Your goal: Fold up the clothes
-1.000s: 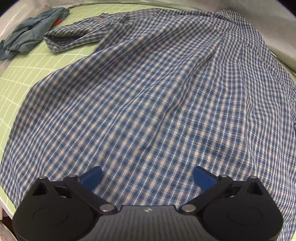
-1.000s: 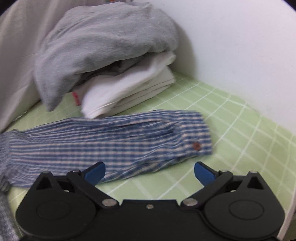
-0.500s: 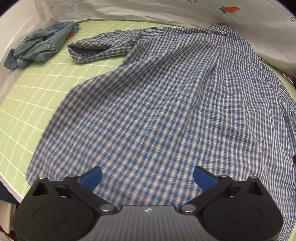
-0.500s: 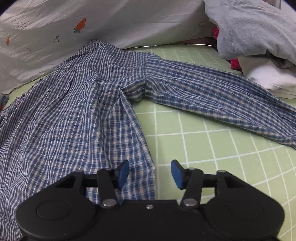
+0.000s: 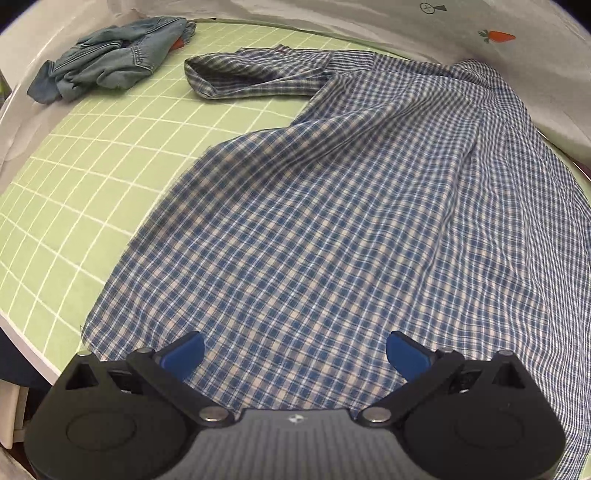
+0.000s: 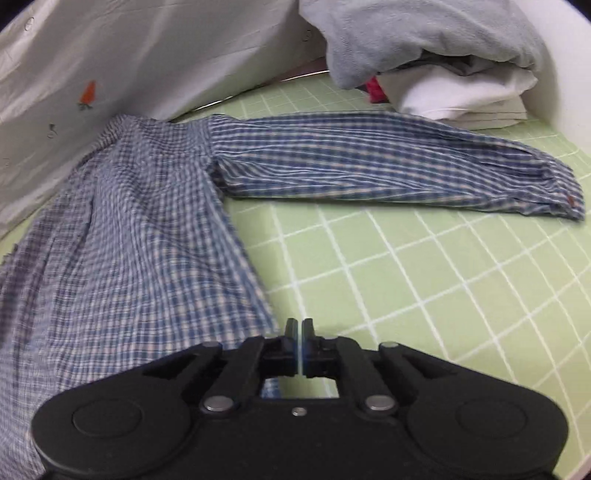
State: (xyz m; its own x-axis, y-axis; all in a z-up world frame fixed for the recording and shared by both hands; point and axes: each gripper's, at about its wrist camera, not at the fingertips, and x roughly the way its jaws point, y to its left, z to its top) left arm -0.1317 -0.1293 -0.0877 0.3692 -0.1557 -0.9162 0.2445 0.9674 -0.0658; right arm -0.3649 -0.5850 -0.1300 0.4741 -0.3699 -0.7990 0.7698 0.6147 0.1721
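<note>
Shirt [image 5: 332, 229], blue and white checked, lay spread across the green gridded mat [image 5: 74, 177] that covered the table, its back panel flat and lightly creased. In the left wrist view one sleeve [image 5: 255, 79] was bent back on itself near the far edge, its open cuff pointing toward a crumpled pair of jeans [image 5: 107, 62] in the far left corner. A white cloth printed with small carrots [image 5: 495, 35] hung behind the table, just beyond the collar end of the shirt.

The left gripper [image 5: 295, 354] hovered over the near hem of the shirt. Its blue fingers [image 5: 183, 354] stood wide apart, with checked fabric showing between them but nothing pinched.

In the right wrist view the shirt [image 6: 122, 258] filled the left side, and its other sleeve [image 6: 388, 166] stretched straight out to the right across the mat [image 6: 443, 277], ending in a buttoned cuff [image 6: 561, 199]. Behind that sleeve, against the white wall, sat a stack of folded clothes: a grey garment [image 6: 424, 33] on top of white ones [image 6: 461, 99], with a bit of red showing between them.

The right gripper [image 6: 299, 328] sat at the shirt's side edge, near the bottom hem. Its fingers [image 6: 291, 326] were closing and nearly together, with only a thin slit left. That edge of the shirt ran right up to the fingertips, but I could not tell whether any cloth was caught between them.
</note>
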